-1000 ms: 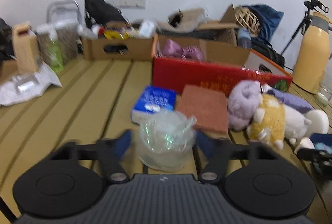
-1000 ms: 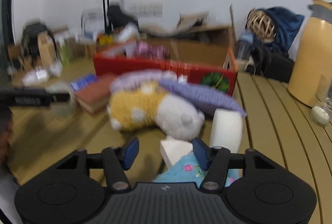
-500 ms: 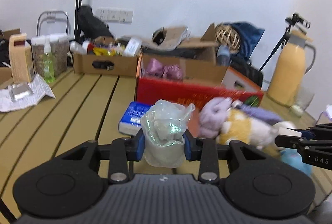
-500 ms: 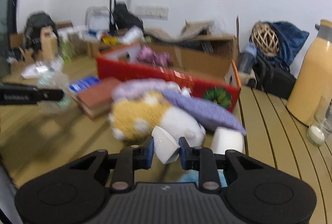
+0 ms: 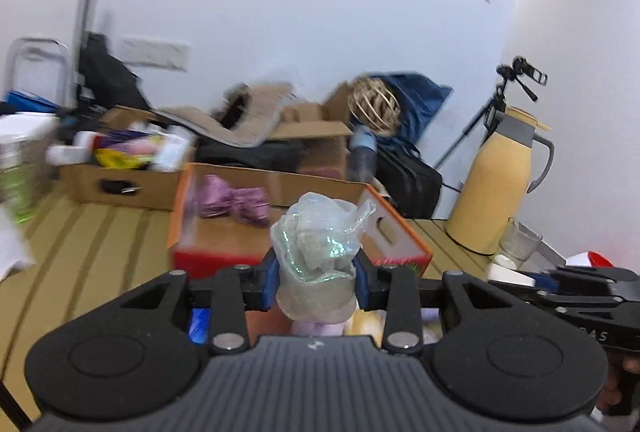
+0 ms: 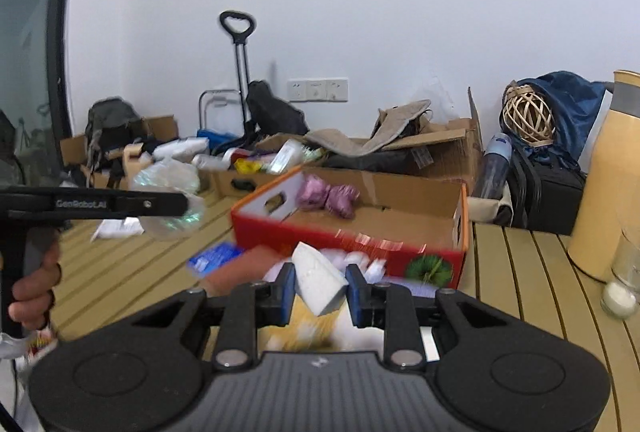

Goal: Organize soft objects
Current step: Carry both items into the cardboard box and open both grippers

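Soft things held in both grippers.
Bag (image 5: 316, 252) is pinched between left gripper (image 5: 316, 278) pads; sponge (image 6: 318, 282) is squeezed in right gripper (image 6: 319, 290), before red box (image 6: 352, 232).

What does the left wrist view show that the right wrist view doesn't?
Left wrist only: the left claw head-on, shut on the crumpled clear bag, and a tripod behind the flask.

Right wrist only: the right claw shut on the white foam wedge, the hand on the left grip, wall sockets.

Both: the red-sided cardboard box holding a purple fabric item, the wicker ball.
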`<state>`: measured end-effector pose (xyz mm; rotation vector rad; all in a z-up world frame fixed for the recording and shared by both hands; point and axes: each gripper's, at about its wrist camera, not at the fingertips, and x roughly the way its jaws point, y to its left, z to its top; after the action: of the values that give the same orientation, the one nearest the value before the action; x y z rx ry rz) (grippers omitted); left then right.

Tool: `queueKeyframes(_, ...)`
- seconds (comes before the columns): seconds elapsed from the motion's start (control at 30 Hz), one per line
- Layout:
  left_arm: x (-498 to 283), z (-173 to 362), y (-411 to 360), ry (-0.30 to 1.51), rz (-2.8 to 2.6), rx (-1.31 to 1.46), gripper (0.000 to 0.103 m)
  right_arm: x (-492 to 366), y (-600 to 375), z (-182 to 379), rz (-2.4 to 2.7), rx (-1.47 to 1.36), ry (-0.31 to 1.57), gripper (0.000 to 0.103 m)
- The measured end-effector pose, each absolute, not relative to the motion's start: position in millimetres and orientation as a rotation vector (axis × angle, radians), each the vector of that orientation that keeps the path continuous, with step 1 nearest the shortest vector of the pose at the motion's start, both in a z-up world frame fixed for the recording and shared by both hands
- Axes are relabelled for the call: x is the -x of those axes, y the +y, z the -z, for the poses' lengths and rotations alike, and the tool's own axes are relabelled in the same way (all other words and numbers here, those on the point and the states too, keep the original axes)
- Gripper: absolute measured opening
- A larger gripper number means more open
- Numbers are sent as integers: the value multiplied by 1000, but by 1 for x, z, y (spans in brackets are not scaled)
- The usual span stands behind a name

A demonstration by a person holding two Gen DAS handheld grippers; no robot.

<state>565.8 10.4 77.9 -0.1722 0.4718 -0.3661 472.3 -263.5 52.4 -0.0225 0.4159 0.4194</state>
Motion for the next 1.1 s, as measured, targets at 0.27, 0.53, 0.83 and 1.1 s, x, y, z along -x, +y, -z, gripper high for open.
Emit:
queueKeyframes(0.27,-775,-56,-46,654,340,99,37,-687,-266,-70,-367,14,567,28)
queueKeyframes(0.53,-863,-6,-49,744,240,137,65,-845,-254,-14,-192,113,727,43)
queueKeyframes(0.83,-842,-23,-46,741,259,165,70,-846,-263,-8,-145,115,670,59)
queueKeyframes(1.1,-748,-134,-19,591,253,115,78,-761,-275,-101,-172,108,560,71)
